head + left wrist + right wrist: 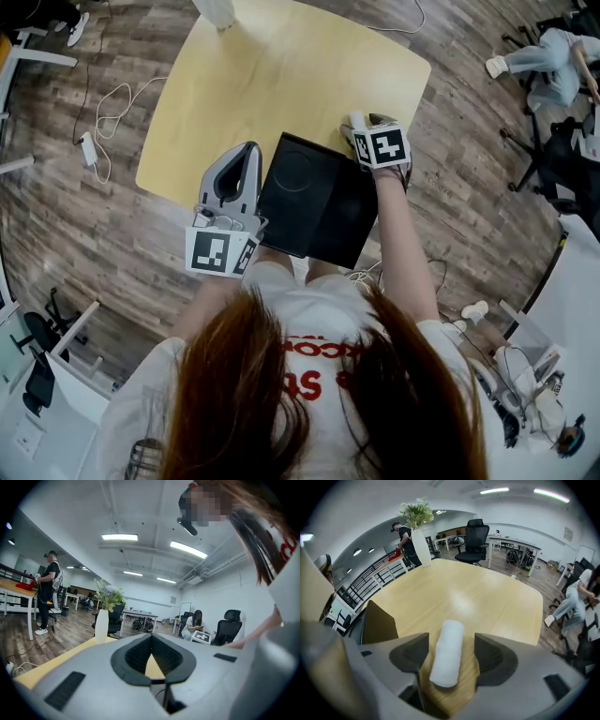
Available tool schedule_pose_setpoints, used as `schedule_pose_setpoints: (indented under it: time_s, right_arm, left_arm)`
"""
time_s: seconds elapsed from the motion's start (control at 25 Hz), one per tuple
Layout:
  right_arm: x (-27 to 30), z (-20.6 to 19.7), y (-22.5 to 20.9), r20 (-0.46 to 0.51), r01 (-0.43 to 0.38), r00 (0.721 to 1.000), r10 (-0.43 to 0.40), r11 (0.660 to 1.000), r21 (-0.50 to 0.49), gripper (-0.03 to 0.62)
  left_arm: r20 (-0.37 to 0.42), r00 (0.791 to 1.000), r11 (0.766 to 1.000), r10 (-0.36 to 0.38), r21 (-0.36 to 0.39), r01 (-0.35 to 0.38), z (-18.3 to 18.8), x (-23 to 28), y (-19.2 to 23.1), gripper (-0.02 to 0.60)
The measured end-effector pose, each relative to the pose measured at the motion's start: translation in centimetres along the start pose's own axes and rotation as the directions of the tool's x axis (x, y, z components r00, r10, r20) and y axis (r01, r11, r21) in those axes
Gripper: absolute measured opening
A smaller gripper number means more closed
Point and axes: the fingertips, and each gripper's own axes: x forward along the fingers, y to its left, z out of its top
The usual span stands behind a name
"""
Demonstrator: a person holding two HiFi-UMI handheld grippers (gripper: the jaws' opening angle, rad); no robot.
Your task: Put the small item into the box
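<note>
The small item is a white rolled cloth (pixel 447 653). It lies on the yellow table (pixel 483 597) between the spread jaws of my right gripper (pixel 451 640), and neither pad touches it. In the head view that gripper (pixel 366 122) points down at the table just beyond the black box's (pixel 314 197) far right corner. The box's dark side (pixel 377 620) stands to the left of the roll. My left gripper (pixel 251 150) hovers at the box's left side. In its own view the left gripper (pixel 151 638) has its tips together, with nothing between them.
A white vase with flowers (pixel 421 541) stands at the table's far edge and also shows as a vase (pixel 101 626) from the left. Cables and a power adapter (pixel 91 148) lie on the wood floor at left. Office chairs (pixel 476 538) and other people surround the table.
</note>
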Motion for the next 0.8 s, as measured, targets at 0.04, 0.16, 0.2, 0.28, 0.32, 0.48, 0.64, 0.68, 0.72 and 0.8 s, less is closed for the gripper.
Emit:
schedule_pose_setpoints:
  time_s: [0.04,0.16,0.2,0.28,0.32,0.48,0.64,0.68,0.72,0.8]
  right_arm:
    - [0.1,-0.1,0.0,-0.013,-0.002,1.000,0.002,1.000,0.003,0.291]
    - [0.1,-0.3,-0.6,-0.030,0.011,0.999,-0.010,1.000,0.016,0.286]
    - [0.0,-0.3,-0.8,-0.033,0.019,0.999,-0.019,1.000,0.013,0.248]
    - [-0.1,-0.2,-1.0,-0.033,0.027,0.999,-0.027,1.000,-0.002,0.143]
    - [-0.1,-0.1,-0.9,-0.029,0.029,0.999,-0.029,1.000,-0.010,0.143]
    - [-0.8,0.9,-0.6,0.022,0.039,0.999,-0.039,0.999,-0.025,0.140]
    - [-3.3,3.4,-0.5,0.158,0.024,0.987,-0.020,1.000,-0.021,0.138]
    - [-4.3,4.4,-0.4,0.205,0.024,0.978,-0.020,1.000,-0.020,0.137]
    - [-5.5,5.4,-0.4,0.257,0.027,0.966,-0.021,0.999,-0.020,0.137]
    - [-8.2,7.4,-0.1,0.362,0.037,0.932,-0.027,0.999,-0.023,0.137]
  left_arm:
    - [0.000,1.000,1.000,0.002,-0.001,-0.002,0.0,0.0,0.0,0.006]
    - [0.002,1.000,1.000,0.008,-0.002,-0.008,0.1,0.0,0.0,0.006]
    - [0.002,1.000,1.000,0.010,-0.004,-0.010,0.1,0.0,0.0,0.006]
    - [0.004,1.000,1.000,0.014,-0.010,-0.014,0.2,0.1,0.1,0.006]
    - [0.005,1.000,1.000,0.016,-0.014,-0.016,0.2,0.1,0.3,0.006]
    - [0.012,1.000,1.000,0.023,-0.012,-0.023,0.6,0.0,0.9,0.006]
    - [0.031,0.999,1.000,0.028,0.002,-0.028,1.5,0.1,0.9,0.006]
    - [0.038,0.999,1.000,0.029,0.007,-0.030,1.8,0.2,1.0,0.006]
    - [0.046,0.998,0.999,0.031,0.012,-0.031,2.2,0.2,1.1,0.006]
    - [0.064,0.997,0.999,0.031,0.025,-0.033,3.1,0.3,1.2,0.006]
